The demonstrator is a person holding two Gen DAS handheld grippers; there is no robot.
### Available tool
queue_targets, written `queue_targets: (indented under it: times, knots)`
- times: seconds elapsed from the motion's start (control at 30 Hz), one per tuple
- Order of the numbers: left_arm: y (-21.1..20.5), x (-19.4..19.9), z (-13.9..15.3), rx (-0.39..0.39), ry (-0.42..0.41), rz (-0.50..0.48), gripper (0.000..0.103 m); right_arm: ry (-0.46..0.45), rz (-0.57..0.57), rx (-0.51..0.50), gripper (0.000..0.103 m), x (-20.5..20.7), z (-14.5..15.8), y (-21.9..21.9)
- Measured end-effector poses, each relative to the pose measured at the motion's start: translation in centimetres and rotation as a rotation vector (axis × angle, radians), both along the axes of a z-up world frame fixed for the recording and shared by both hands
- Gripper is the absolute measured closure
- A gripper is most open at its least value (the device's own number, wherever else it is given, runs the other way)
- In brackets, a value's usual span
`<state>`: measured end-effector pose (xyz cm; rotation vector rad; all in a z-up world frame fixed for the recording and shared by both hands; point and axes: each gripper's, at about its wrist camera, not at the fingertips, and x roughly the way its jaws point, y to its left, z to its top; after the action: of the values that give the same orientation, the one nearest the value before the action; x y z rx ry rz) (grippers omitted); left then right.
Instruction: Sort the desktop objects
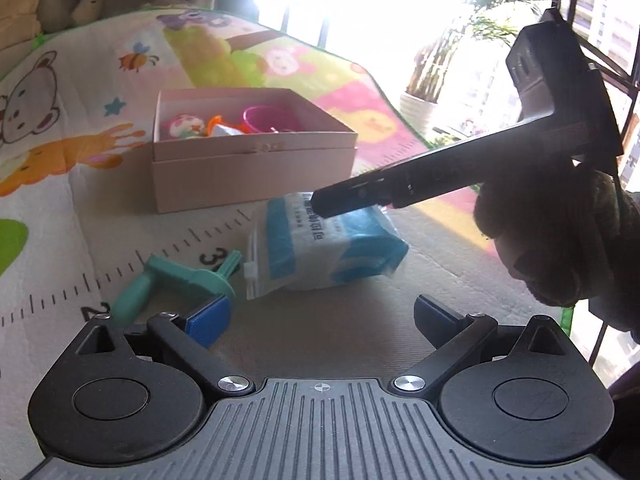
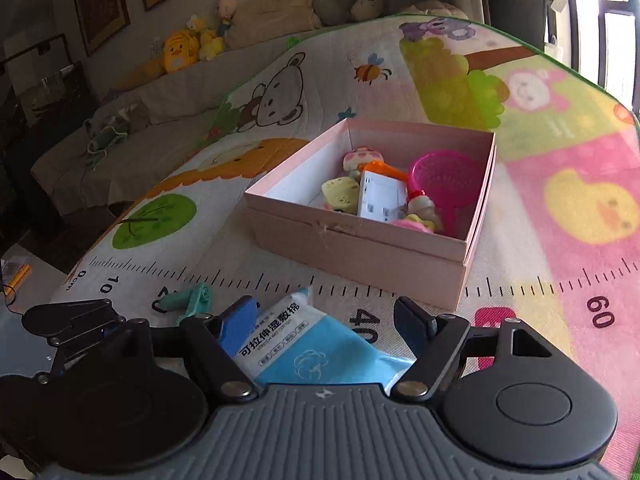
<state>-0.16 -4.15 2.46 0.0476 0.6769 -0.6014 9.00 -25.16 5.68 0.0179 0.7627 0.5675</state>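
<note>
Mid-pickup of the wet-wipe pack (image 2: 320, 354): lying flat on the play mat (image 2: 560, 288) between the spread, unclamped jaws of the right hand-held gripper (image 2: 326, 320). Left hand-held gripper (image 1: 324, 320) likewise apart, empty, green toy (image 1: 176, 286) just ahead-left. Next: squeeze, lift, carry forward to the pink box (image 2: 360, 256) beyond.

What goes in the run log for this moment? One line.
left gripper: open, empty | right gripper: open over wipes pack | teal tool: on mat | pink box: partly filled
</note>
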Motion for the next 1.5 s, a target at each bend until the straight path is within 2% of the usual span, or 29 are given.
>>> queue_targets:
  times: [0.1,0.2,0.33,0.47,0.5,0.53,0.6,0.7,0.87,0.97,1.07,1.2,1.37,1.43,1.47,1.5]
  knots:
    - [0.6,0.0,0.3,0.075,-0.052,0.058,0.001,0.05,0.005,0.015,0.027,-0.5,-1.1,-0.3]
    - [2.0,1.7,0.2,0.136,-0.046,0.172,0.001,0.075,0.008,0.032,0.027,-1.3,-1.4,-1.0]
    - [3.3,4.4,-0.3,0.134,-0.014,0.238,0.001,0.045,-0.038,0.032,0.027,-2.4,-1.2,-2.1]
    - [3.2,6.3,-0.8,0.085,0.042,0.229,0.003,-0.009,-0.078,0.019,0.024,-3.1,-0.5,-2.7]
    - [3.0,6.5,-0.9,0.08,0.05,0.223,0.009,-0.024,-0.079,0.01,0.023,-3.3,-0.3,-2.7]
    - [2.7,6.7,-1.1,0.08,0.056,0.219,0.02,-0.043,-0.076,-0.006,0.023,-3.4,-0.2,-2.6]
    - [2.5,6.6,-1.3,0.091,0.063,0.222,0.027,-0.078,-0.062,-0.04,0.022,-3.8,-0.1,-2.2]
    - [2.7,6.1,-1.3,0.094,0.062,0.239,0.027,-0.089,-0.018,-0.071,0.017,-3.8,-0.3,-1.4]
    - [4.0,4.4,-1.1,0.11,0.067,0.284,0.027,-0.038,0.045,-0.089,0.016,-3.8,-1.8,0.7]
    - [4.9,2.7,-1.0,0.097,0.078,0.267,0.026,-0.029,0.161,-0.084,0.016,-5.0,-1.9,1.8]
    - [5.1,1.1,-0.9,0.09,0.076,0.241,0.017,-0.076,0.204,-0.103,0.016,-5.8,-1.0,2.4]
    - [4.7,0.9,-0.7,0.081,0.064,0.233,0.012,-0.069,0.091,-0.123,0.013,-4.3,-0.2,2.9]
    - [4.1,2.6,-0.9,0.07,0.084,0.276,0.011,0.057,-0.041,-0.064,0.013,-1.5,-0.9,3.8]
    - [3.9,2.8,-1.1,0.078,0.084,0.288,0.016,0.063,-0.06,-0.075,0.018,-1.3,-1.3,4.4]
    - [3.9,2.8,-1.2,0.085,0.081,0.294,0.017,0.058,-0.059,-0.095,0.029,-1.3,-1.5,4.7]
    - [3.9,2.6,-1.2,0.089,0.076,0.3,0.022,0.063,-0.047,-0.109,0.035,-1.4,-1.7,4.9]
